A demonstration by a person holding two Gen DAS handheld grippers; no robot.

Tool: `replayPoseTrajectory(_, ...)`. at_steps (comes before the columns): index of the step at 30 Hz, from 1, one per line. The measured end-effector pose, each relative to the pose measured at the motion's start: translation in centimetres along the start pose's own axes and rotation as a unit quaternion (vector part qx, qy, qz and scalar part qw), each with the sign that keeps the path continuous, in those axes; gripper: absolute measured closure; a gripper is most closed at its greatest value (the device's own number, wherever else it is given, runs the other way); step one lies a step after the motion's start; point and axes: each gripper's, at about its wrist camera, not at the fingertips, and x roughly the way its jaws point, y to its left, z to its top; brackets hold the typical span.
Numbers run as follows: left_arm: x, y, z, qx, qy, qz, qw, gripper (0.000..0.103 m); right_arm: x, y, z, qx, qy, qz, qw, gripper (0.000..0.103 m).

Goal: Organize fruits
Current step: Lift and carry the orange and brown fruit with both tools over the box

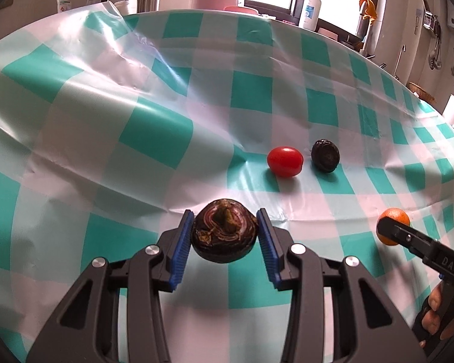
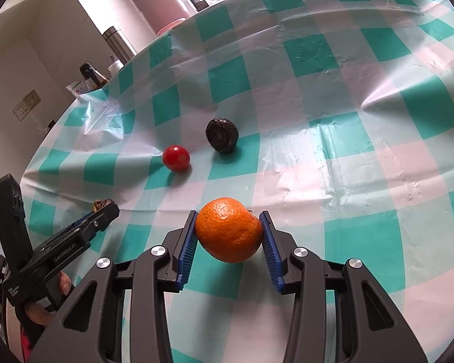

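Left wrist view: your left gripper [image 1: 225, 236] clamps dark water chestnut [image 1: 224, 234], angled down over checked tablecloth [image 1: 154, 139]. Cherry tomato [image 1: 285, 161] and second water chestnut [image 1: 325, 158] lie loose beyond, not yet sorted.

Right wrist view: your right gripper [image 2: 228, 231] pinches mandarin [image 2: 229, 229], tilted down over cloth. No container visible; sorting looks barely begun.

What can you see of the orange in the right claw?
The orange is small, round and bright, with dimpled, slightly glossy peel, whole and unpeeled. It sits clamped between the blue ribbed pads of the right claw, one pad pressing each side. Its underside looks slightly clear of the checked tablecloth, though contact cannot be ruled out. The left wrist view shows it partly hidden behind a black claw finger.
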Motion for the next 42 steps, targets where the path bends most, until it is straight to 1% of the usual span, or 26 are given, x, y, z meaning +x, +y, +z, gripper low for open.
replayPoseTrajectory(3, -0.6, 0.3, -0.2, -0.006, -0.008, -0.006, 0.9999, 0.061, -1.1, 0.7, -1.7, 0.0, 0.011, -0.004, 1.0, 0.061)
replayPoseTrajectory(6, -1.5, 0.4, -0.5, -0.009, -0.023, -0.014, 0.9996, 0.061, -2.9, 1.6, -3.6, -0.01, -0.001, 0.007, 1.0, 0.061)
replayPoseTrajectory(13, -3.8, 0.5, -1.5, -0.027, -0.043, -0.044, 0.9978, 0.061, -6.9, 2.1, -7.2, -0.024, -0.009, 0.011, 1.0, 0.061)
replayPoseTrajectory(16, -5.2, 0.4, -2.5, -0.04, -0.054, -0.055, 0.9963, 0.061, -8.5, 2.1, -8.4, -0.028, -0.014, 0.014, 0.999, 0.061)
replayPoseTrajectory(20, -6.6, -0.6, -4.0, -0.032, -0.055, -0.068, 0.9957, 0.061, -10.6, 1.6, -9.5, -0.033, -0.027, 0.016, 0.999, 0.061)
replayPoseTrajectory(24, -8.4, -2.9, -5.4, -0.005, -0.062, -0.079, 0.995, 0.061, -12.8, 0.5, -10.4, -0.033, -0.046, 0.004, 0.998, 0.061)
replayPoseTrajectory(30, -9.9, -7.6, -8.2, 0.053, -0.047, -0.106, 0.9918, 0.061, -16.2, -2.6, -11.9, -0.008, -0.07, -0.009, 0.997, 0.061)
replayPoseTrajectory(34, -10.2, -10.9, -9.9, 0.092, -0.036, -0.122, 0.9876, 0.061, -18.2, -4.9, -13.0, 0.012, -0.083, -0.02, 0.996, 0.061)
replayPoseTrajectory(42, -11.0, -15.7, -12.2, 0.152, -0.023, -0.138, 0.9784, 0.061, -21.2, -8.5, -15.2, 0.046, -0.103, -0.036, 0.993, 0.061)
